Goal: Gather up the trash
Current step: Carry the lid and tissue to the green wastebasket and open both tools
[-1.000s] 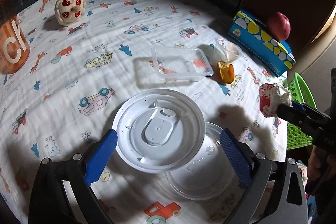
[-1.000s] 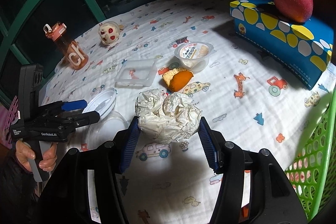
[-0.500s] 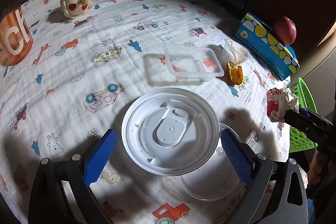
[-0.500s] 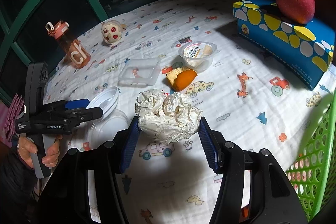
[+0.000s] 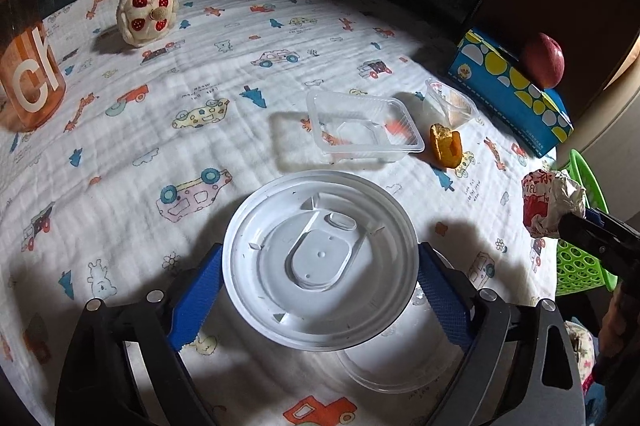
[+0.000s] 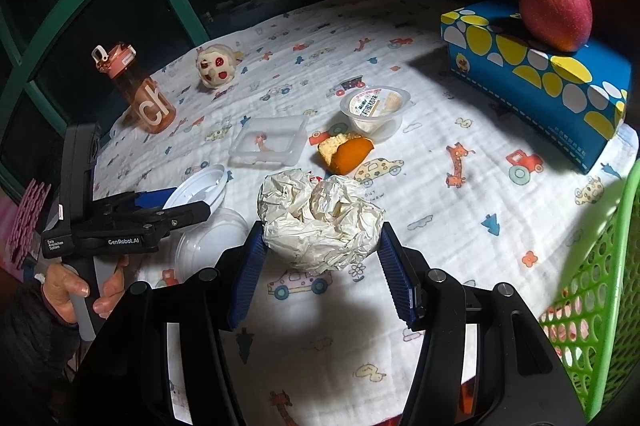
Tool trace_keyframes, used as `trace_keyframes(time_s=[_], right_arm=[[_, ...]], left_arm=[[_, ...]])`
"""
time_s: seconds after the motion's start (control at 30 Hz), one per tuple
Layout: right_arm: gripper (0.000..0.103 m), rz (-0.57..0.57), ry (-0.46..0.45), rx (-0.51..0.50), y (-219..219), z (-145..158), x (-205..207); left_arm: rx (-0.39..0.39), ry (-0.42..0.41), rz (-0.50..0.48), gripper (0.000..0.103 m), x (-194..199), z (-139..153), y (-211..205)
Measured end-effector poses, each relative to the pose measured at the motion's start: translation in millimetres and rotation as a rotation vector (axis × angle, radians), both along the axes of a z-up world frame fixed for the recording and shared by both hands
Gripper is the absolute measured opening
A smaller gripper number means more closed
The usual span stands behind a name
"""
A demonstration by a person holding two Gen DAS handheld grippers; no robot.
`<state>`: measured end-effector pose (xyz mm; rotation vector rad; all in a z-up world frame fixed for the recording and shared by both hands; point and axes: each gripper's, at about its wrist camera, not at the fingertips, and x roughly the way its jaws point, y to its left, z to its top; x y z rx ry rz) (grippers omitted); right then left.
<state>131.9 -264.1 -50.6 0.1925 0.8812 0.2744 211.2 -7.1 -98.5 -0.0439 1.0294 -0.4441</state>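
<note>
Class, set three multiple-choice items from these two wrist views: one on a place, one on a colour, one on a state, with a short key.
1. Where does the apple sit?
A. on the blue box
B. in the green basket
C. on the cloth

2. What colour is the round lid?
A. orange
B. white
C. green

3. What is the right hand-held gripper doing?
A. open, holding nothing
B. shut on the crumpled paper ball
C. shut on the lid

Key: 1 A, the apple rests on the box top. 2 B, the lid is plain white. 3 B, both pads press the ball's sides.
</note>
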Motion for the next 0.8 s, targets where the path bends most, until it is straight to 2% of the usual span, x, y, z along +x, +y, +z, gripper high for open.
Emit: trace_keyframes(time_s=[0.3,0.5,0.8], right_arm=[[0.056,-0.067,-0.039,-0.022,-37,18,-32],[0.056,-0.162,-0.077,-0.044,-81,33,-63],[0.057,-0.316,-0.085,-0.086,-150,41,-102]], left_arm=[[-0.022,-0.105,-0.068,0.089,-27,56,-38],[-0.046,-0.153,-0.164,0.089,-41,85,-95],[-0.069,-0.186,-0.303,0.089,-63,110,-191]])
